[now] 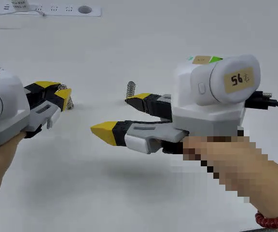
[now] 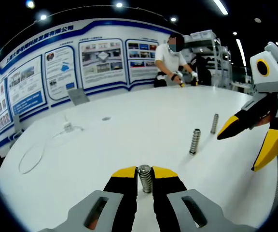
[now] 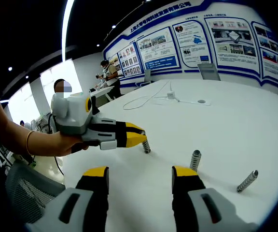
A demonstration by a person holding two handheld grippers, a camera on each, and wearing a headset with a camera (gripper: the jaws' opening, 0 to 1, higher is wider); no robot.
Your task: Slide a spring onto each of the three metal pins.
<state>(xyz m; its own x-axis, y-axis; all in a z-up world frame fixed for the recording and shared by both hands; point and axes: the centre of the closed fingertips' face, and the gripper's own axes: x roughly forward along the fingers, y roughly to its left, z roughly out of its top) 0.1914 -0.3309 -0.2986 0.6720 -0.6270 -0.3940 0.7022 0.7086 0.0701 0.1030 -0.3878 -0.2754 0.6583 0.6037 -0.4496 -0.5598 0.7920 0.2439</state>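
Note:
A spring-covered pin [image 2: 145, 178] stands upright on the white table [image 2: 129, 130] between the yellow tips of my left gripper [image 2: 145, 171], which is shut on it. In the head view that gripper [image 1: 59, 92] sits at the left with the spring [image 1: 67, 99] at its tips. Two more spring-covered pins [image 2: 194, 141] [image 2: 215, 123] stand further off. My right gripper [image 1: 114, 115] hovers open and empty, its upper tip just short of the middle pin [image 1: 131, 89]. In the right gripper view the open right gripper [image 3: 140, 172] faces the left gripper [image 3: 140, 137], the middle pin [image 3: 195, 159] and the third pin [image 3: 247, 181].
A white power strip [image 1: 52, 9] with a cable lies at the table's far edge. A coiled white cable [image 2: 37, 150] rests on the table to the left. People stand in the background [image 2: 170, 58], and a mesh chair [image 3: 28, 193] is beside the table.

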